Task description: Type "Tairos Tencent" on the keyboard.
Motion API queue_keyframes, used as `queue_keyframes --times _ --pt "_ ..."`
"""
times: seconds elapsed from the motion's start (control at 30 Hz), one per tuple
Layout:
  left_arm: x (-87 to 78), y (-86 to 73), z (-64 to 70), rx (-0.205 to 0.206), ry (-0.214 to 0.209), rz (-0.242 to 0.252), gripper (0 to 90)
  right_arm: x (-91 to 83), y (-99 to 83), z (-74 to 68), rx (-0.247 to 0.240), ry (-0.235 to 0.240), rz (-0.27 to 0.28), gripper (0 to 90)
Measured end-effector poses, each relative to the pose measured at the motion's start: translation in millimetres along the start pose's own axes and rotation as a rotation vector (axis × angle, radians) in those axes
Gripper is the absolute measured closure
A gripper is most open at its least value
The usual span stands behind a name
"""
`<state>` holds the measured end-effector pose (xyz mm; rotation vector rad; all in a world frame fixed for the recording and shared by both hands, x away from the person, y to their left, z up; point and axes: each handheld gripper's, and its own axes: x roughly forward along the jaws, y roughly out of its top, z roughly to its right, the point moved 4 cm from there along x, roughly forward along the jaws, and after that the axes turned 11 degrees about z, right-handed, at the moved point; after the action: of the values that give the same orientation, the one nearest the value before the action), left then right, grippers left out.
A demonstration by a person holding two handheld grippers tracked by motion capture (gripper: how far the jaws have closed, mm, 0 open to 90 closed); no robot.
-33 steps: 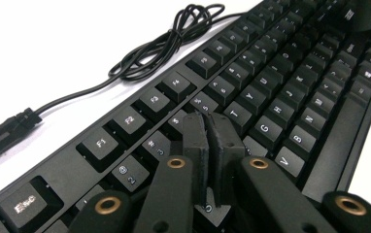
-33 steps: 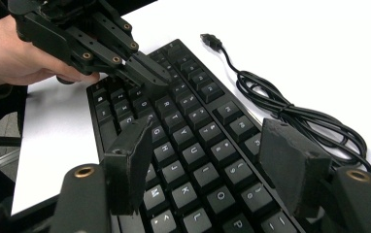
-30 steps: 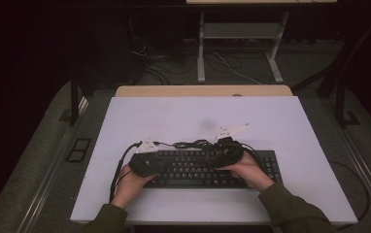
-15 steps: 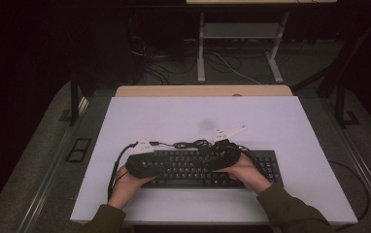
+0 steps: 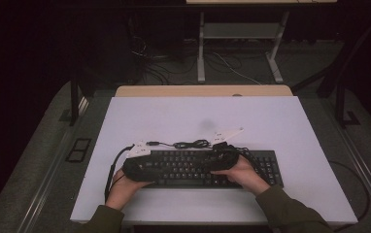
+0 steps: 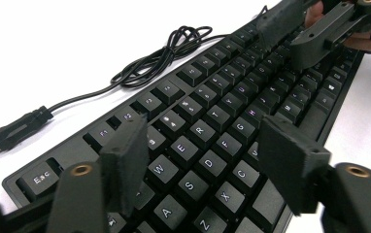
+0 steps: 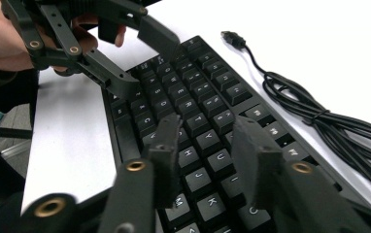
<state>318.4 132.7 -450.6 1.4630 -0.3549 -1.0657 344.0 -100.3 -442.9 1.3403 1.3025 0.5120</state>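
Left gripper (image 6: 203, 162) with jaws apart over the keyboard's (image 5: 266, 160) left-hand letter keys, right gripper (image 7: 212, 150) with jaws apart over its middle keys, keyboard flat near the table's (image 5: 280, 116) front edge, coiled cable (image 6: 159, 58) just behind it

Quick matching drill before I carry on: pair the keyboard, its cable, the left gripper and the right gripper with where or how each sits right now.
1 keyboard
2 cable
3 left gripper
4 right gripper

A jaws open above the W-E-R keys
B bundled loosely on the table beyond the keyboard
C jaws open above the H-U keys
D flat on the white table, near its front edge

Pairs: 1-D, 2-B, 3-A, 4-C
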Motion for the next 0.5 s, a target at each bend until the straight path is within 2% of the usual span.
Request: queue_keyframes --times 0.23,0.4,0.5 --pt "-0.7 -1.6 -1.6 0.001 0.011 0.001 29.1 2.8 -2.3 -5.3 -0.010 0.004 -0.009 78.3" --pt "-0.4 -2.1 -1.9 0.002 0.023 0.001 26.6 5.7 -4.2 -10.4 -0.019 0.026 -0.027 87.7" --pt "-0.3 -2.2 -2.2 0.002 0.027 0.001 25.2 8.4 -6.1 -13.5 -0.025 0.041 -0.048 89.5"
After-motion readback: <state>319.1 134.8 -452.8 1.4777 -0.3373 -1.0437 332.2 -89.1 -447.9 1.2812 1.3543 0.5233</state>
